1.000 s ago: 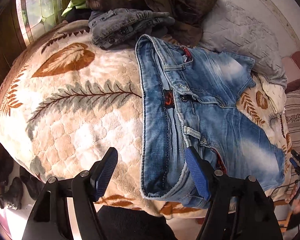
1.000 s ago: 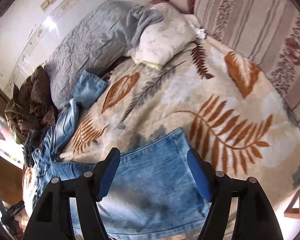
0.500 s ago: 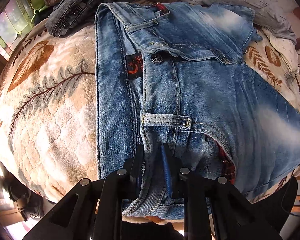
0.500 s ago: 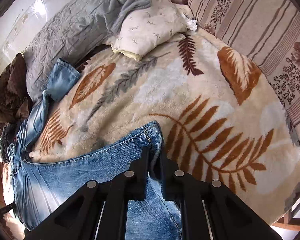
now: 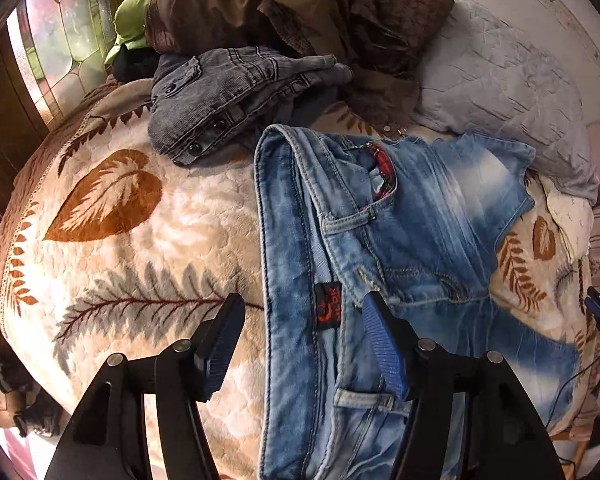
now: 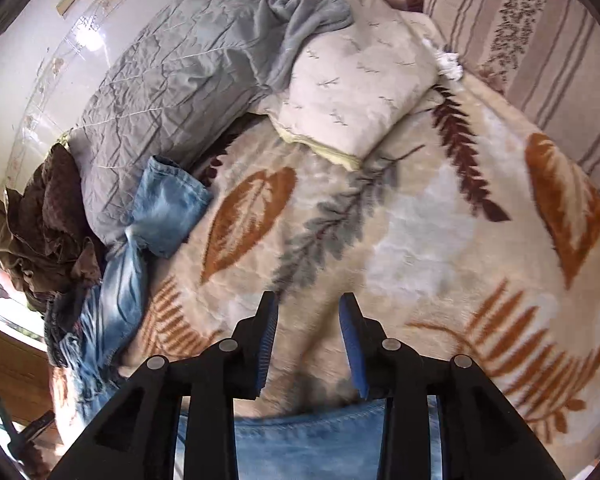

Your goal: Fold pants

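Observation:
Light blue jeans (image 5: 380, 248) lie spread on a leaf-patterned blanket (image 5: 148, 232), waistband toward the left. My left gripper (image 5: 300, 336) is open and empty, hovering over the waistband near the dark label. In the right wrist view the far leg (image 6: 168, 208) runs up to the grey quilt, and the near leg's hem (image 6: 308, 432) lies under my right gripper (image 6: 308, 340). The right gripper is open and empty above the blanket (image 6: 420, 240), just past that hem.
A grey corduroy garment (image 5: 228, 96) and a brown clothes heap (image 5: 320, 12) lie behind the jeans. A grey quilt (image 6: 172, 76) and a cream pillow (image 6: 356, 92) sit at the bed's far side. A striped cushion (image 6: 540, 52) is on the right.
Both grippers were shut on the jeans half a second ago, left on the waistband, right on the leg hem. Both have let go, opened and pulled back.

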Available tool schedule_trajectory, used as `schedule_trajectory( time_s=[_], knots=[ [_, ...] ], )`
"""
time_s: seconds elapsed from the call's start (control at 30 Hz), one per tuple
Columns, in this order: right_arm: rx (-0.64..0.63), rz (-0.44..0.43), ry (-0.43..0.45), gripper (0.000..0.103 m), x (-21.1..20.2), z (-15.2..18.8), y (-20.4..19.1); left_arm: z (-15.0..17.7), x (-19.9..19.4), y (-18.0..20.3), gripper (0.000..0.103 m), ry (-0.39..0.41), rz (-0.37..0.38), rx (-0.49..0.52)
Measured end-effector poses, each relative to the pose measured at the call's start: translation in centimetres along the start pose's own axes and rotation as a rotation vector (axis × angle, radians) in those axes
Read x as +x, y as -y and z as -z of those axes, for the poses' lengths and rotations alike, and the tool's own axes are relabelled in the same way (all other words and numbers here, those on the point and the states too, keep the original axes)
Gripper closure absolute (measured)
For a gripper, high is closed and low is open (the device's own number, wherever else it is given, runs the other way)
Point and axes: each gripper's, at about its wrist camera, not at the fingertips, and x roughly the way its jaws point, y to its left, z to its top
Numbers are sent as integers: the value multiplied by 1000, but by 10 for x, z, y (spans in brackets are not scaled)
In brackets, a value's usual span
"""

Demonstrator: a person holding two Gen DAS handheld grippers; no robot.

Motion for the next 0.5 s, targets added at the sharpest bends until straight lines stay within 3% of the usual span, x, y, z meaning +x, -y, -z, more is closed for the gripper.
schedule_trajectory(
  time_s=[0.17,0.27,0.4,0.43,0.47,0.5],
  knots=[
    [56,-133,-64,59,84,-41,-49,-40,67,9,43,-102,54,-126],
    [86,-193,-95,59,137,-65,-73,-53,95,8,43,-121,94,-161],
    [106,-184,-125,59,199,-81,-100,-60,121,12,43,-119,90,-151],
    [111,-175,-137,58,212,-81,-105,-62,127,14,45,-119,85,-149],
    [98,-180,-100,63,215,-81,-111,-66,130,18,59,-112,81,-136],
    [58,-169,-72,72,214,-82,-118,-69,133,23,64,-113,68,-115]
  ],
)
